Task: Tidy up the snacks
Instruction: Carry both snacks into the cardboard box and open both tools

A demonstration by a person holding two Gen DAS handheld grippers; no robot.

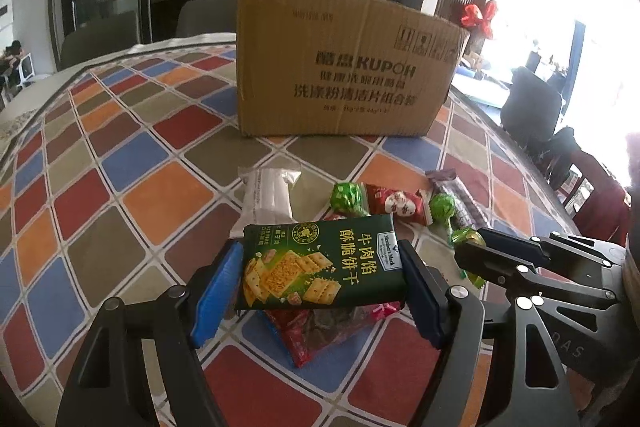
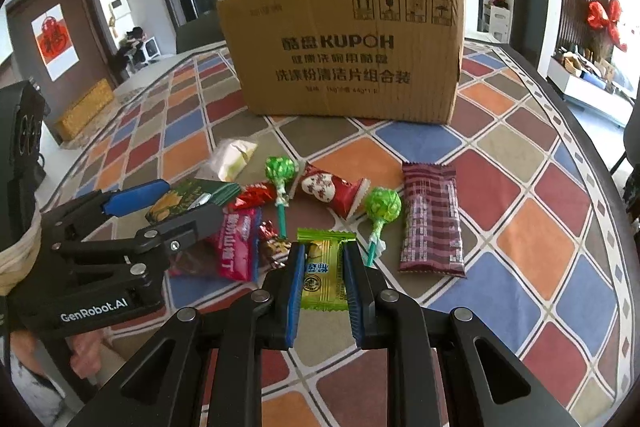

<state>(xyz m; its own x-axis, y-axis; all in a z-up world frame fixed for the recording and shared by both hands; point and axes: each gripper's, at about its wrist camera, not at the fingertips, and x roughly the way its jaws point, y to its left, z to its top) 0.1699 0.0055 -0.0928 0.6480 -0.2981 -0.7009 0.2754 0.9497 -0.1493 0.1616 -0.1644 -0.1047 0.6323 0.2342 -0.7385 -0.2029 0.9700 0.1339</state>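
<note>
Two grippers are loaded: left gripper (image 1: 320, 267), centre-bottom, clamps the green cracker pack (image 1: 316, 263) widthwise; right gripper (image 2: 322, 279) pinches a yellow-green candy (image 2: 323, 273). Both probably headed for the cardboard box (image 1: 344, 67) at frame top, w/ other snacks loose on the tablecloth (image 1: 120, 167).

free: tablecloth (image 2: 520, 227) right of snacks | blocked: cardboard box (image 2: 344, 51) behind snack pile (image 2: 320, 203)

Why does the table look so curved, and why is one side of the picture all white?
Left wrist view: the fisheye lens bends the checkered tablecloth and darkens the corners; daylight at the right edge is blown out to white, and the print on the cardboard box looks soft. Right wrist view: same bulging, milder glare at right, and sharper box lettering.
</note>
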